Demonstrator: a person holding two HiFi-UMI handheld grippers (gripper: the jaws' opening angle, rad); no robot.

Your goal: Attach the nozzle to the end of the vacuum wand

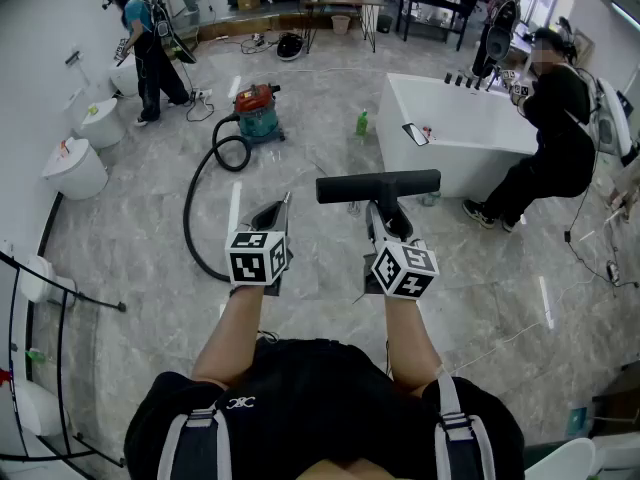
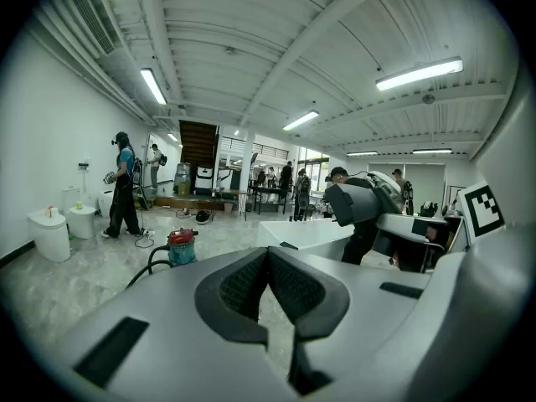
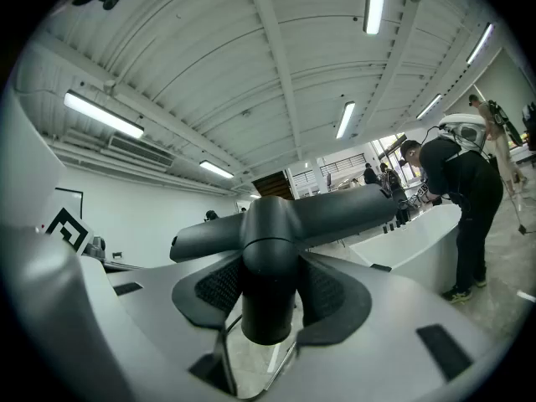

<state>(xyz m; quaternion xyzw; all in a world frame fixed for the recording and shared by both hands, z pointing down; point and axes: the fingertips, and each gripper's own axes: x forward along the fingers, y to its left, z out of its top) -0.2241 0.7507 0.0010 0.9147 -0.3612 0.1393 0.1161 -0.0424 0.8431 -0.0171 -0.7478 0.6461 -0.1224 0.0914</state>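
No legible words, brands or numbers anywhere, only coded black-and-white square marker patterns (image 1: 258, 256) on the cubes of the left gripper (image 1: 283, 206) and right gripper (image 1: 388, 226), plus a tiny white emblem (image 1: 238, 403) at the collar of the black shirt (image 1: 320, 408), too small to read.

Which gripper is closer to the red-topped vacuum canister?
Left. The left gripper is straight below the canister in the head view; the right gripper, holding the nozzle, is farther right.

Marble floor (image 1: 120, 238); vacuum canister (image 1: 257, 111), black hose (image 1: 186, 216), green bottle (image 1: 362, 123), white tub (image 1: 460, 133)
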